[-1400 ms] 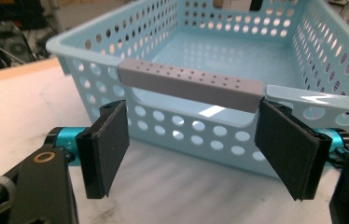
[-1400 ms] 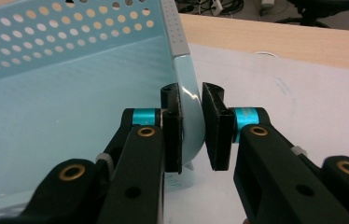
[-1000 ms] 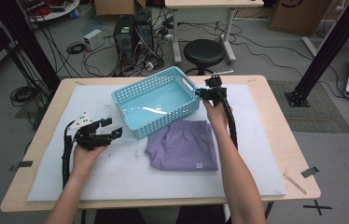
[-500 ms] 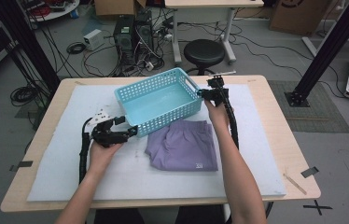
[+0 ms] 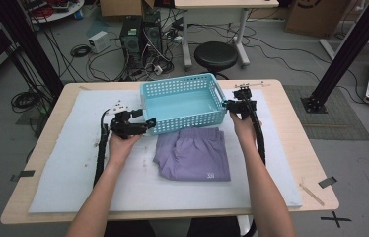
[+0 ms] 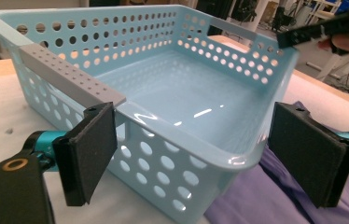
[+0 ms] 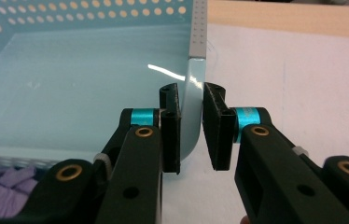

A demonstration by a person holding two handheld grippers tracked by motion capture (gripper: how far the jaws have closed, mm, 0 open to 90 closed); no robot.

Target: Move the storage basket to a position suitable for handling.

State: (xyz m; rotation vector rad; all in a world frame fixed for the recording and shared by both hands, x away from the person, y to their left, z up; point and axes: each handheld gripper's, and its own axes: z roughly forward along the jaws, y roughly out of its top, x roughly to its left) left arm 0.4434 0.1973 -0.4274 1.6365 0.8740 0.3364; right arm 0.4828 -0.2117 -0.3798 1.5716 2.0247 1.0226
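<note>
A light blue perforated basket (image 5: 180,85) stands empty on the white mat, its front wall against a folded purple garment (image 5: 192,153). My left gripper (image 5: 145,123) is at the basket's front left corner; its jaws have just been opening. In the left gripper view they stand wide open (image 6: 196,158) with the basket's corner (image 6: 186,144) between the pads, untouched, and the garment (image 6: 256,200) lower right. My right gripper (image 5: 229,105) is at the basket's right end. In the right gripper view its jaws (image 7: 192,126) are shut on the basket's rim (image 7: 199,28).
The white mat (image 5: 74,168) covers most of the wooden table (image 5: 296,148). A thin wooden stick (image 5: 312,193) lies near the table's right front corner. A black stool (image 5: 215,54) and a computer tower (image 5: 140,34) stand on the floor beyond the far edge.
The basket has swung square to the table and shifted right with the right gripper. The left gripper has moved right to the basket's front left corner.
</note>
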